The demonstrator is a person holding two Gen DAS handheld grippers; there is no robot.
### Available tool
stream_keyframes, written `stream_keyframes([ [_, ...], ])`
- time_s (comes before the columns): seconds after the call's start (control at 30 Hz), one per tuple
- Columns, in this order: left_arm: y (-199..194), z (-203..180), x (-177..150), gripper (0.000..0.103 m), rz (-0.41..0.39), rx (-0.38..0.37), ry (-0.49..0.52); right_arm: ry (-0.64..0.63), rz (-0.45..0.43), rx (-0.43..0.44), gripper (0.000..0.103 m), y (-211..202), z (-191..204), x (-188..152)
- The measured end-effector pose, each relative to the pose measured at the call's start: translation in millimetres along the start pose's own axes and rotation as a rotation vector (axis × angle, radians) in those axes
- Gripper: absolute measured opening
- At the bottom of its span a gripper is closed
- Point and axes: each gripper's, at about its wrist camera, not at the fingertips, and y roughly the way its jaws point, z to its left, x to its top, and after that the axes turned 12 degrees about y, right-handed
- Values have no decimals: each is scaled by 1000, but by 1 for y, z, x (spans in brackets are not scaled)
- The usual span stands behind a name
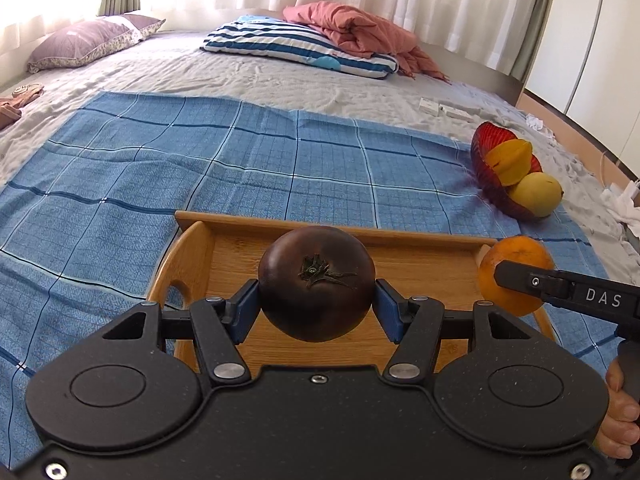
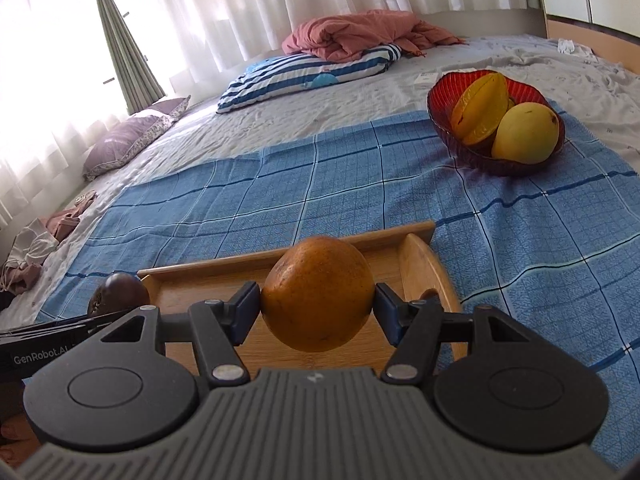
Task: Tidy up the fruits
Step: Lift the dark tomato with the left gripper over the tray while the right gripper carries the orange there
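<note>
The dark purple tomato (image 1: 316, 282) sits pinched between the blue pads of the left gripper (image 1: 316, 304), held above the wooden tray (image 1: 424, 252). Just to its right, the orange (image 2: 318, 294) is clamped in the right gripper (image 2: 318, 312), also over the tray. The tray lies at the near edge of the blue checked cloth (image 1: 180, 160) on the bed. Far right on the cloth stands the red glass bowl (image 2: 444, 100), with a starfruit (image 2: 480, 104) and a yellow mango (image 2: 526, 132) inside. Striped pillow (image 1: 296, 48) and pink blanket (image 1: 356, 28) lie beyond.
</note>
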Motion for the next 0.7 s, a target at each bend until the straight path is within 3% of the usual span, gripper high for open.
stream_keyframes([
  [0.33, 45, 9, 12, 58, 47, 23, -36, 106, 59, -24, 64, 50, 0, 8],
  [0.7, 75, 13, 11, 58, 74, 18, -64, 201, 61, -25, 64, 83, -2, 10],
])
